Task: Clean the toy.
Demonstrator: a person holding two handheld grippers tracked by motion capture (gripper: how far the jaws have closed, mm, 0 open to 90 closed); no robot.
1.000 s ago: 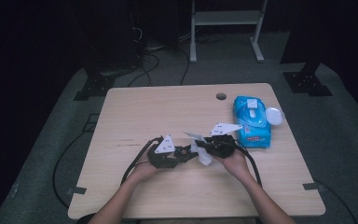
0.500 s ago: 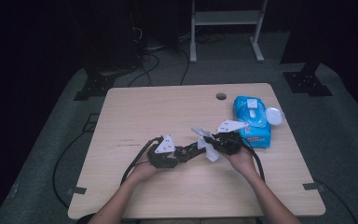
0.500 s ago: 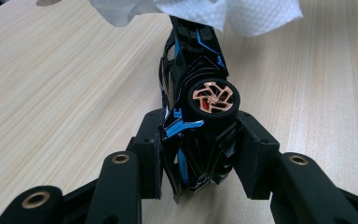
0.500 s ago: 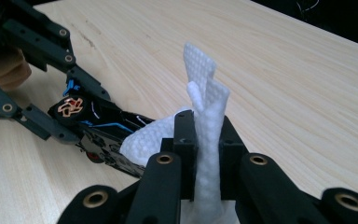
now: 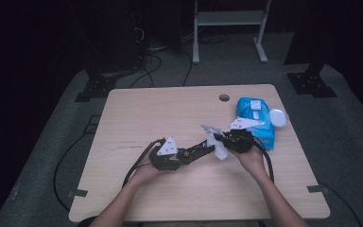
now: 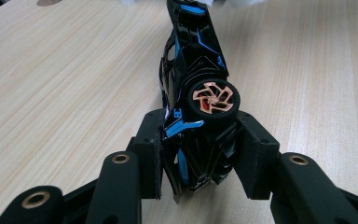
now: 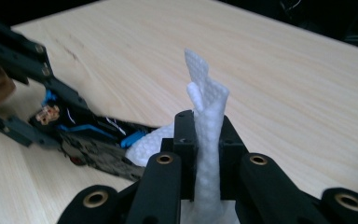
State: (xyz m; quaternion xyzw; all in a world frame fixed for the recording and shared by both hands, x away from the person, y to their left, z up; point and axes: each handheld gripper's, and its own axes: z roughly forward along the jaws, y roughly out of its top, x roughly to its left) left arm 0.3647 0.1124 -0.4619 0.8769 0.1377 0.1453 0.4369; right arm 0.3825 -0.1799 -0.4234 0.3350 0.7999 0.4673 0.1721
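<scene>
Table (image 5: pixel 137 109) of pale wood is seen carrying a blue wipes pack (image 5: pixel 255 120) near its right edge, beside a round white lid (image 5: pixel 278 117). Near the table's middle, a black toy car (image 6: pixel 193 70) with blue trim is held on its side by the left gripper (image 6: pixel 199 151), whose jaws are pinched on its rear end. A white wipe (image 7: pixel 207 135) is clamped between the jaws of the right gripper (image 7: pixel 206 140) and is pressed against the car's front.
</scene>
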